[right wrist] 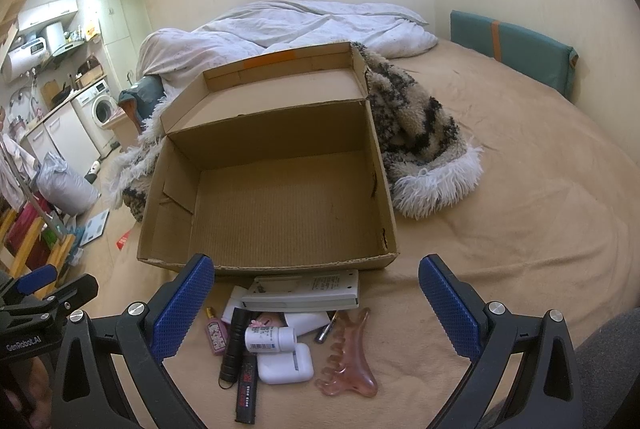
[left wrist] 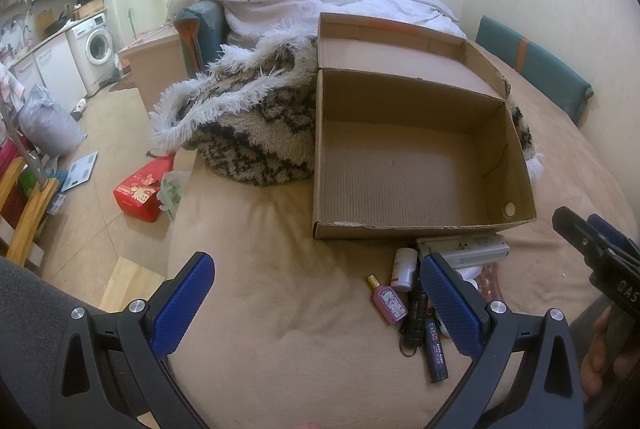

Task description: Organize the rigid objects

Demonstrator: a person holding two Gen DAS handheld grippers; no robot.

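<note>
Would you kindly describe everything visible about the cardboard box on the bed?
The cardboard box is plain brown corrugated card, rectangular, and nothing lies inside it. Its hinged lid stands folded back, with an orange strip along its top edge. One side wall has a round hole, and the front rim looks slightly torn. It sits flat on the tan bedspread, its back against a shaggy patterned blanket, with a pile of small items before its front wall.

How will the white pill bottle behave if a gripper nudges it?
The pill bottle lies on its side, so it would probably roll. The soft bed cover may slow it. It looks like smooth plastic, possibly slippery.
</note>
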